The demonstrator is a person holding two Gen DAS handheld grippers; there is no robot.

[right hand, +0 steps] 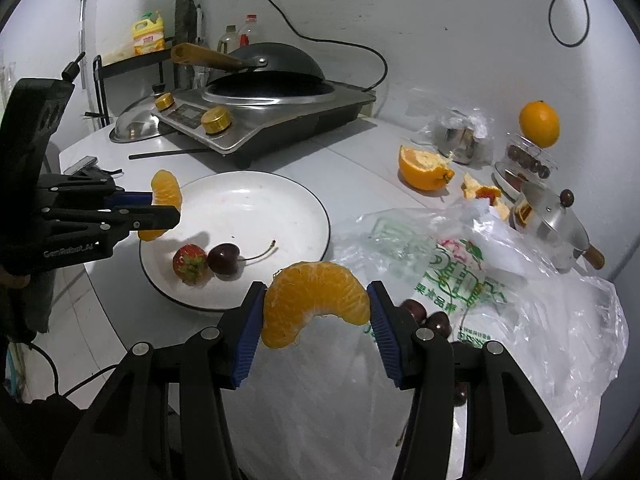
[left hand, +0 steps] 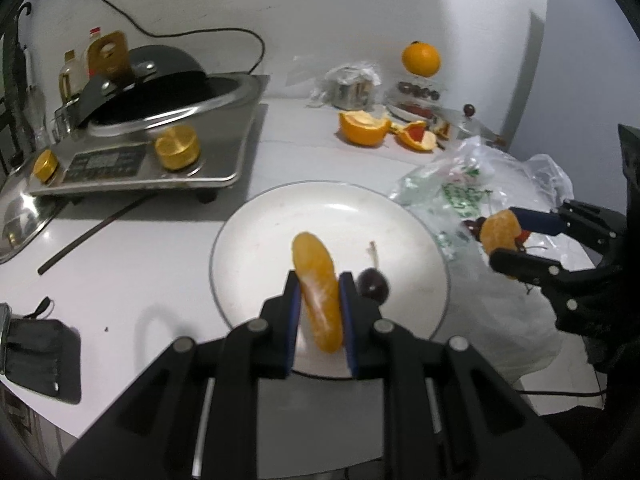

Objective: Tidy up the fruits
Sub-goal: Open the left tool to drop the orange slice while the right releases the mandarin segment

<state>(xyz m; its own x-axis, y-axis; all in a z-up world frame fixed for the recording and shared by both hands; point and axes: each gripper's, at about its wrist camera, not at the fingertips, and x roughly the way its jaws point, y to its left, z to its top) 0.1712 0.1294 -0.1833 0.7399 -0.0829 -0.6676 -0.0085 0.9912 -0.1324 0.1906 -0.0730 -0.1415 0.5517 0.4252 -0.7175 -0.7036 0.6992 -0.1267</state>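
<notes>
**Supervisor:** Report tool state, both units.

**Operator:** My left gripper (left hand: 319, 300) is clamped on a single orange segment (left hand: 318, 292), pads pressed flat against its two sides. I hold it above the near part of the white plate (left hand: 280, 216). My right gripper (right hand: 316, 320) is clamped on a larger piece of peeled orange (right hand: 314, 300), several segments wide, gripped end to end. It sits over the clear plastic bag (right hand: 500, 288), just beside the plate's rim.

**Supervisor:** Plate contents?

**Operator:** One strawberry (right hand: 190, 263) and one dark cherry (right hand: 224, 259) with its stem, touching each other, on the plate's near side. The remainder of the plate is bare.

**Supervisor:** Other fruit?

**Operator:** More cherries (right hand: 426, 314) lie on the bag, right by my right finger. Orange peel (right hand: 424, 168) lies farther back on the table (right hand: 360, 148). A whole orange (right hand: 539, 124) rests on top of a clear container (right hand: 528, 160) holding dark fruit. The induction cooker (right hand: 260, 120) with its wok stands beyond the plate.
</notes>
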